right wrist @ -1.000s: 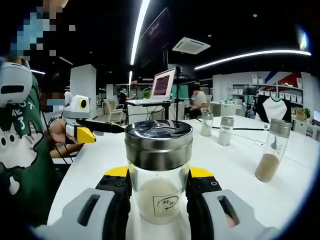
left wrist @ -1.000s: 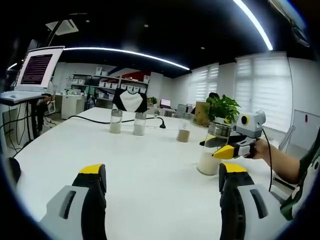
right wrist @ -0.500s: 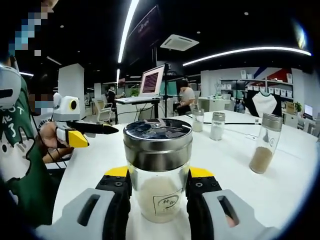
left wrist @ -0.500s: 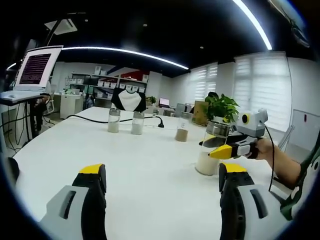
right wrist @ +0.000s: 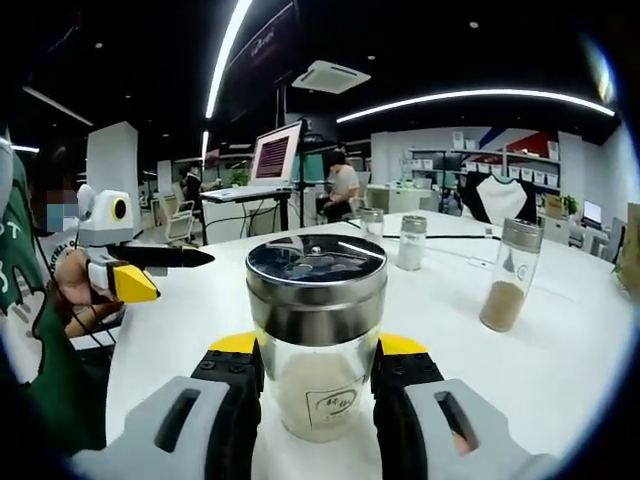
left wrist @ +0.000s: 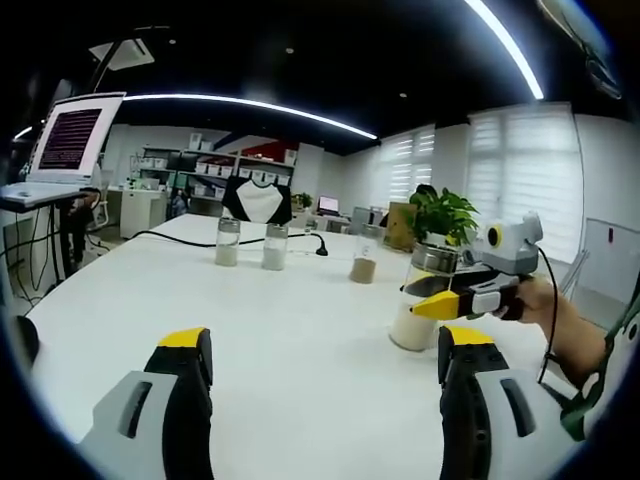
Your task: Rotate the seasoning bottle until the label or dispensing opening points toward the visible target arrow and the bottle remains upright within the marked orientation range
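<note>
The right gripper (right wrist: pixel 315 385) squeezes the seasoning bottle (right wrist: pixel 316 335) near the desk (left wrist: pixel 300 330) edge; the left gripper (left wrist: pixel 320 365) gapes wide. Twisting too fast might tip it.

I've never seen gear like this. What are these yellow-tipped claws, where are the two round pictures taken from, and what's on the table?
A person holds two handheld grippers, each with a camera looking out along its fingers. The right gripper grips a glass seasoning bottle with a metal lid and pale powder inside, standing upright on the white table. The left gripper is open and holds nothing. Farther off on the table stand three smaller bottles, a black cable and a potted plant.
</note>
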{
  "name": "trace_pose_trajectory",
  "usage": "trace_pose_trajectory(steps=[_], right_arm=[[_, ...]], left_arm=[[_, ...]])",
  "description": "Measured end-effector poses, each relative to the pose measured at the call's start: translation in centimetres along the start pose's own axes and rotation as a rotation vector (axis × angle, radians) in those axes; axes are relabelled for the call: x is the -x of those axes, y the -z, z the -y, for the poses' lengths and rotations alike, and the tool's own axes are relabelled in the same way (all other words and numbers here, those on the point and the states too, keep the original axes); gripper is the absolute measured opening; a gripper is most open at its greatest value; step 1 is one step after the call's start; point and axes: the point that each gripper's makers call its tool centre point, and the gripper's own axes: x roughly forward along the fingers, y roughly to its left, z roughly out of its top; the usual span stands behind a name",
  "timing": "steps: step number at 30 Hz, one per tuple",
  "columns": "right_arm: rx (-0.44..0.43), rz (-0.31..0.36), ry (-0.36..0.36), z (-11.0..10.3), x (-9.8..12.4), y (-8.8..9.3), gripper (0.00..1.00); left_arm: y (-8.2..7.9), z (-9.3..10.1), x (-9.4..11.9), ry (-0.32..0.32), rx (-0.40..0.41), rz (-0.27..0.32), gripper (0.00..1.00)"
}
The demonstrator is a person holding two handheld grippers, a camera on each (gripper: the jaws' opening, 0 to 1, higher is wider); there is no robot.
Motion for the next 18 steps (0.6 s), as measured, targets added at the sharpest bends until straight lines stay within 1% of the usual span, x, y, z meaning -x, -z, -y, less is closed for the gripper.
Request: trace_pose_trajectory(steps=[4, 9, 18], right_arm=[[-0.011, -0.004, 0.020, 0.05, 0.06, 0.07, 0.41], [-0.018, -0.014, 0.081, 0.10, 0.17, 0.24, 0.41], [-0.052, -0.016, 0.152, 0.37, 0.32, 0.39, 0.41]], left_arm=[[0.01, 0.12, -0.01, 0.004, 0.003, 0.000, 0.99], [0.02, 0.06, 0.00, 0.002, 0.004, 0.000, 0.99], [0.08, 0.00, 0.05, -0.001, 0.002, -0.003, 0.99]])
